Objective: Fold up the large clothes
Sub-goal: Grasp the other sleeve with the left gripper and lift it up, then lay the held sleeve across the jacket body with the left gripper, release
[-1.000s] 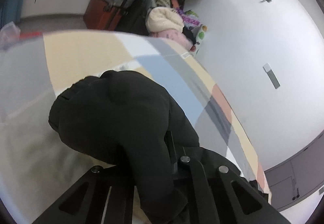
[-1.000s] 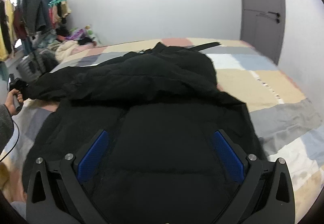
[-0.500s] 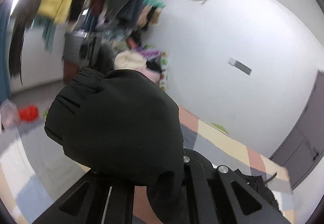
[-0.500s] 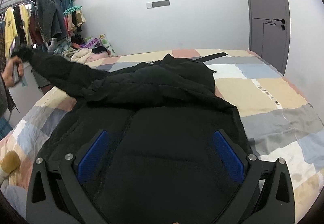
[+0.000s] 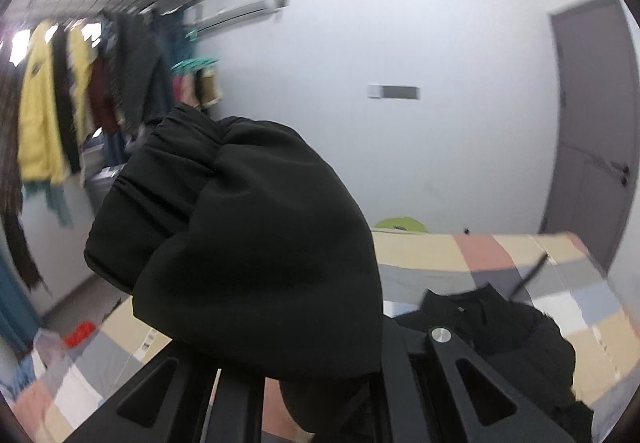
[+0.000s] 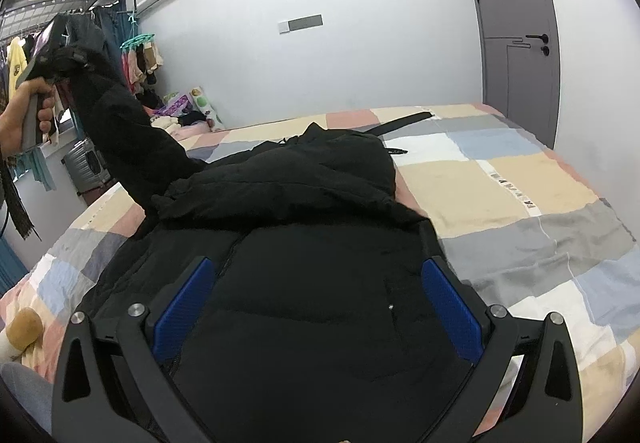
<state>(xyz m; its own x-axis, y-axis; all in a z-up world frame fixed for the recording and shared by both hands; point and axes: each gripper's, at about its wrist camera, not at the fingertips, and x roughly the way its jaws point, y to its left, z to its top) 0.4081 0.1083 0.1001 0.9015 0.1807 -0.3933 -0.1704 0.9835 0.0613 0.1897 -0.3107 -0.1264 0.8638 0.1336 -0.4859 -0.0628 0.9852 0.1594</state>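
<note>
black puffer jacket [image 6: 304, 243] lying spread on patchwork bed [image 6: 520, 179]. left tool [image 5: 320, 383] clamped on sleeve [image 6: 128, 131] cuff, holding it up high over left edge of bed, sleeve stretched from shoulder. right tool [image 6: 316, 295] hovers low over jacket body, blue pads [image 6: 184, 295] wide apart, gripping nothing. looks like sleeve-fold step, early in fold. next move imo: swing cuff across chest, lay flat, let go, right tool pins body so it doesn't drag.
</note>
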